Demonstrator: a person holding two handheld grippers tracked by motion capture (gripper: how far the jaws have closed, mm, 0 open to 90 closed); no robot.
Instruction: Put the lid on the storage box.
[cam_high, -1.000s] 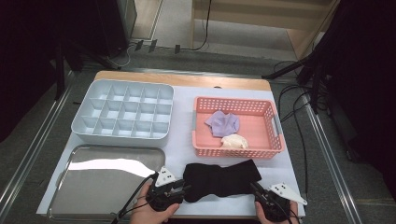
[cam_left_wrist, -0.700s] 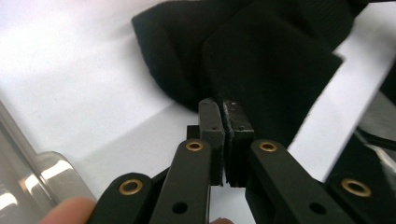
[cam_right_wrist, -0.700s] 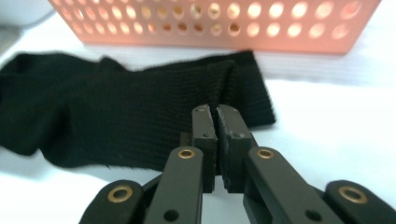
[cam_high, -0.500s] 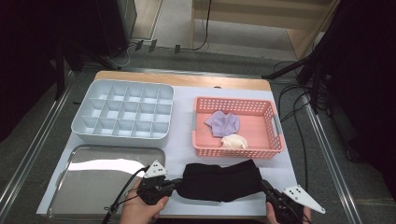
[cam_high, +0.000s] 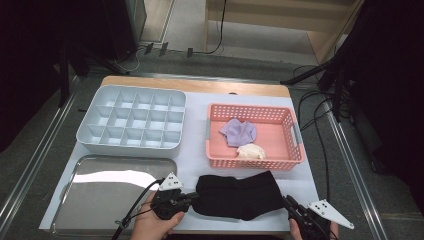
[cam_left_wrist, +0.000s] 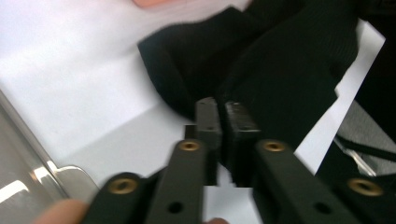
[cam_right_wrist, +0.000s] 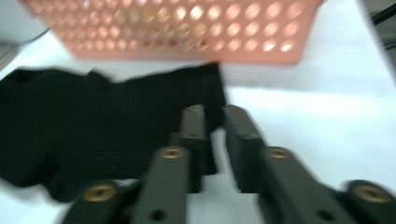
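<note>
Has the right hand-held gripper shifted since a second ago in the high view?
Yes. The right hand-held gripper has slid rightward off the black cloth, toward the table's right edge, judged against the pink basket.

R gripper (cam_high: 295, 209) fingers just opening, off black cloth (cam_high: 240, 196) edge

Grey floor (cam_high: 45, 150), wooden furniture (cam_high: 280, 20), dark surroundings.

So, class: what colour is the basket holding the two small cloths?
Salmon pink basket, clearest in the high view.
</note>
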